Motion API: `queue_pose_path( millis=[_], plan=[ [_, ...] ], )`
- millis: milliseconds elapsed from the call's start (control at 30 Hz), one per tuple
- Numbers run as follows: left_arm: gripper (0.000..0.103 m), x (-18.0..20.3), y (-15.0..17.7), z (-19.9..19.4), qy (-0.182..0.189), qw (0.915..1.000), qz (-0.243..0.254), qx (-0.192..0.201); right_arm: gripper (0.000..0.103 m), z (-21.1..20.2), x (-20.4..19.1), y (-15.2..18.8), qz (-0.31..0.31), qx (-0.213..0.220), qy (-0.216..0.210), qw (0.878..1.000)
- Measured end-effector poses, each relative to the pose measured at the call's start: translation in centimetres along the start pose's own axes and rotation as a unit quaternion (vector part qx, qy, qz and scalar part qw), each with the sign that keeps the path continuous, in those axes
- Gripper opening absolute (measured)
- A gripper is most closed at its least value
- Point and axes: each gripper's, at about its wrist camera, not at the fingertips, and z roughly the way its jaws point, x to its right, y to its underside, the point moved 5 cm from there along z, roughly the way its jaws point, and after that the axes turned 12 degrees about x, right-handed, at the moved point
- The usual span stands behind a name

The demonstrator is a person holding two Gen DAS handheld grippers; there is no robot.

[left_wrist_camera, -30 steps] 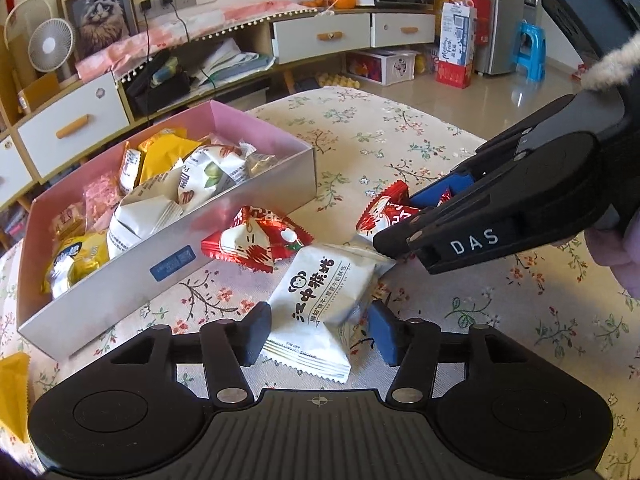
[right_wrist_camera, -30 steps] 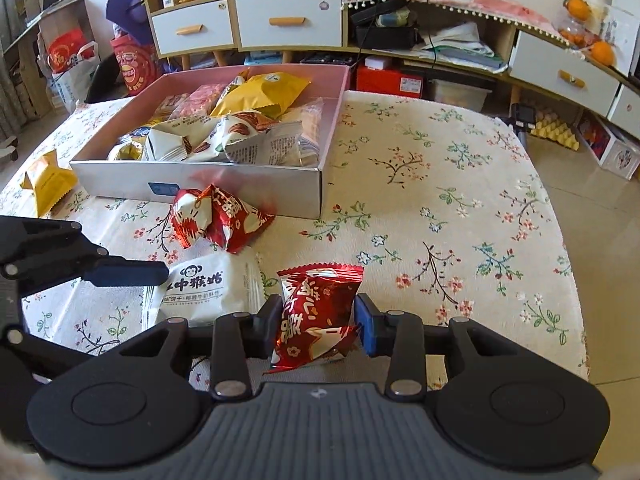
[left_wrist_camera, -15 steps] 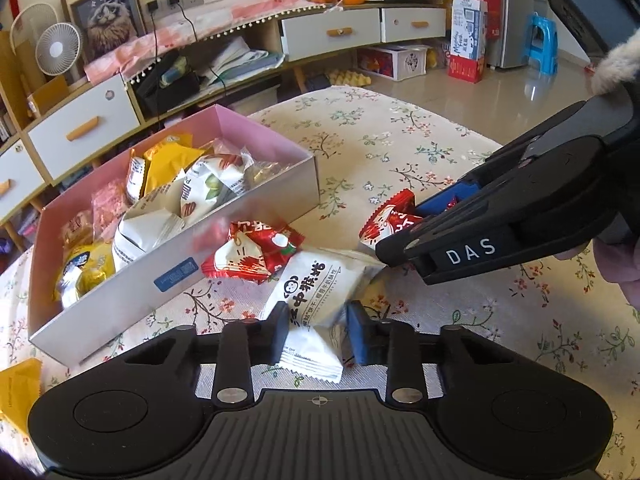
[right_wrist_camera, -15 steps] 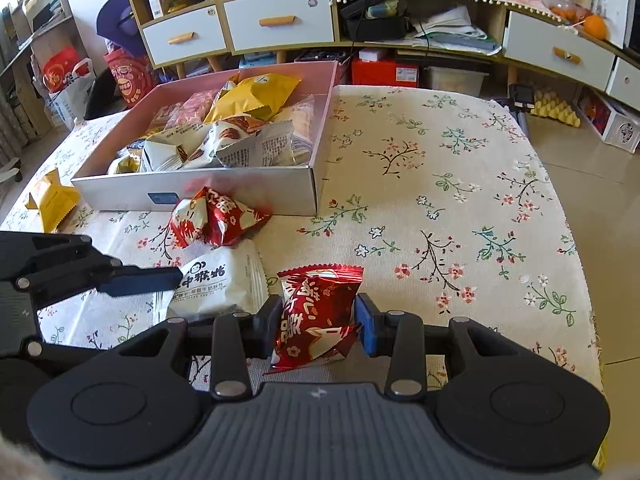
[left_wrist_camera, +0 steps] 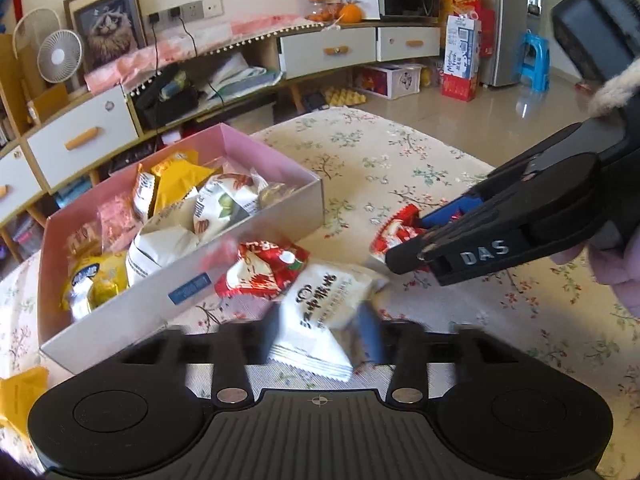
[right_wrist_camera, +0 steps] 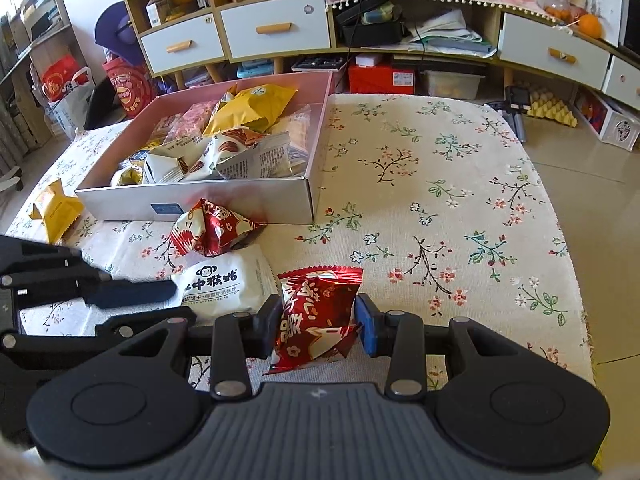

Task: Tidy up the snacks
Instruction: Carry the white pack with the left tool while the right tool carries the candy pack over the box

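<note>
A white biscuit packet [left_wrist_camera: 320, 312] lies on the floral tablecloth between the fingers of my left gripper [left_wrist_camera: 322, 334]. Its jaws are opening and blurred, and the pads stand just off the packet's sides. In the right wrist view the same white packet [right_wrist_camera: 224, 284] sits left of my right gripper [right_wrist_camera: 318, 320], which is shut on a red foil snack packet [right_wrist_camera: 316, 308]. A second red packet [right_wrist_camera: 212, 228] rests against the front wall of the pink-lined box [right_wrist_camera: 240, 200], which holds several snack packets. From the left wrist view my right gripper [left_wrist_camera: 416, 236] comes in from the right with the red packet [left_wrist_camera: 392, 236].
A yellow packet [right_wrist_camera: 56, 210] lies on the cloth left of the box. The table's rounded edge [right_wrist_camera: 576, 264] drops to the floor on the right. Low cabinets with drawers [right_wrist_camera: 276, 28] stand beyond the table. Bare cloth stretches right of the box.
My left gripper closed on the white packet half a second ago and has spread its fingers again. The right gripper keeps its hold on the red packet and has barely moved.
</note>
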Motion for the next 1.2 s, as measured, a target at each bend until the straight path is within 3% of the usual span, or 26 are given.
queue_pose_path(
  millis=[200, 533, 633, 700, 767, 900, 1200],
  plan=[
    [0.064, -0.2, 0.6, 2.2, 0.008, 0.9997, -0.003, -0.022, 0.034, 0.0, 0.2, -0.1, 0.005, 0.001, -0.004, 1.0],
    [0.072, 0.2, 0.6, 3.2, 0.001, 0.9998, -0.016, -0.006, 0.036, 0.0, 0.4, 1.1, -0.002, -0.028, -0.013, 1.0],
    [0.063, 0.4, 0.6, 3.0, 0.001, 0.9995, -0.029, -0.009, 0.036, -0.2, 0.5, 1.2, 0.003, -0.025, -0.014, 1.0],
    [0.051, 0.7, 0.6, 2.7, 0.001, 0.9995, -0.031, -0.01, 0.035, -0.3, 0.6, 1.3, 0.01, -0.023, -0.016, 1.0],
    [0.045, 1.1, 0.6, 2.5, -0.002, 0.9995, -0.028, -0.012, 0.032, -0.4, 0.6, 1.4, 0.008, -0.02, -0.015, 1.0],
    [0.044, 1.5, 0.7, 1.9, -0.01, 0.9996, -0.018, -0.017, 0.03, -0.7, 0.7, 1.3, 0.017, -0.019, -0.017, 1.0],
    [0.044, -0.5, 1.2, 0.0, -0.03, 0.9978, -0.048, -0.035, 0.03, -2.3, 1.2, 0.7, 0.039, 0.0, -0.013, 0.999]
  ],
)
